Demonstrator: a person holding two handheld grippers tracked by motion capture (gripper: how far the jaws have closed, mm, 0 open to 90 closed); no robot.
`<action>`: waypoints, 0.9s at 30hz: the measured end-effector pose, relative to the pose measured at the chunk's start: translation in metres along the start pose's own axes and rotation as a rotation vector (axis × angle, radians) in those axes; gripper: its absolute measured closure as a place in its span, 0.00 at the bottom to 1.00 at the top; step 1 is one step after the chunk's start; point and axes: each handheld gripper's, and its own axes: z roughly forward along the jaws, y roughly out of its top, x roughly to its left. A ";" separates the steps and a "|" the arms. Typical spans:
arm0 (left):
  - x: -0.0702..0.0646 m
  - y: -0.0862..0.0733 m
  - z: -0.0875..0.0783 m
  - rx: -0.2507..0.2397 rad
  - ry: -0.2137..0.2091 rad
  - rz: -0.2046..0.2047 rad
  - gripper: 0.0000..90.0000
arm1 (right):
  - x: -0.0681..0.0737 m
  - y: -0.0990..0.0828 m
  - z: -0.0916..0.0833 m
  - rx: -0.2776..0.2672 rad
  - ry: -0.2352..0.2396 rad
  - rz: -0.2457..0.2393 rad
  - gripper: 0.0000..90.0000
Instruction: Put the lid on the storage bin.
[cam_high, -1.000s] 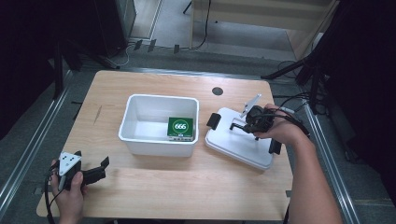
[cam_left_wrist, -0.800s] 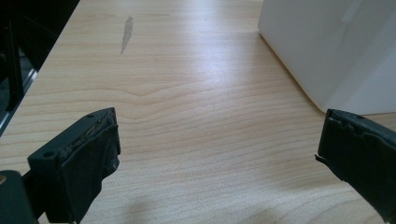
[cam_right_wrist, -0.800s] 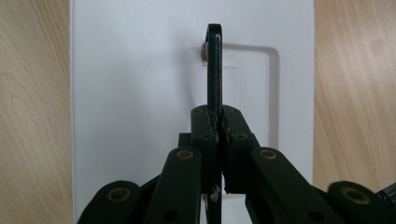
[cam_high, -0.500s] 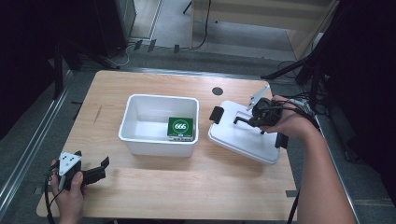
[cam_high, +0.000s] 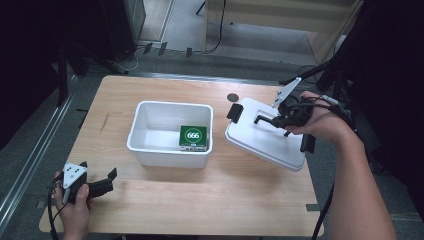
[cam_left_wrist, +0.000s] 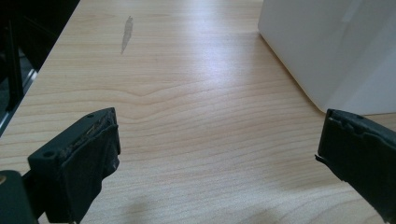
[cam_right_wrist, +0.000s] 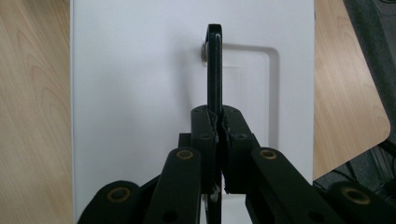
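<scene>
The white lid (cam_high: 265, 137) hangs tilted off the right part of the wooden surface (cam_high: 200, 200), its near right edge lowest, carried by its thin black handle (cam_right_wrist: 214, 70). The right tool (cam_high: 280, 118) has its jaws pressed together on that handle; in the right gripper view the handle stands edge-on between the two pads, with the lid's flat white top and its shallow rectangular recess behind it. A black latch (cam_high: 233, 112) sits on the lid's left end and another (cam_high: 307, 144) on its right end.

Just left of the lid stands the open white bin (cam_high: 170, 150), resting on the surface. Inside it, against the right part of its floor, lies a green box (cam_high: 193, 137) printed with "666".

Well apart from all this, at the near left corner of the surface, the left tool (cam_high: 107, 181) is held low in the person's hand, its jaws spread wide with nothing between them. The left gripper view shows bare wood between the two pads and a corner of the bin's white wall at upper right.

A small dark round mark (cam_high: 232, 97) lies on the surface beyond the lid.
</scene>
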 end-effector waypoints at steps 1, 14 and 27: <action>0.000 0.000 0.000 -0.002 0.000 -0.003 0.00 | 0.000 0.003 -0.001 -0.002 -0.002 0.000 0.95; 0.001 0.000 0.000 -0.009 -0.002 -0.010 0.00 | 0.008 0.044 -0.009 -0.019 0.019 -0.045 0.95; 0.002 0.000 -0.001 -0.012 -0.004 -0.014 0.00 | 0.022 0.096 -0.007 -0.063 0.050 -0.109 0.95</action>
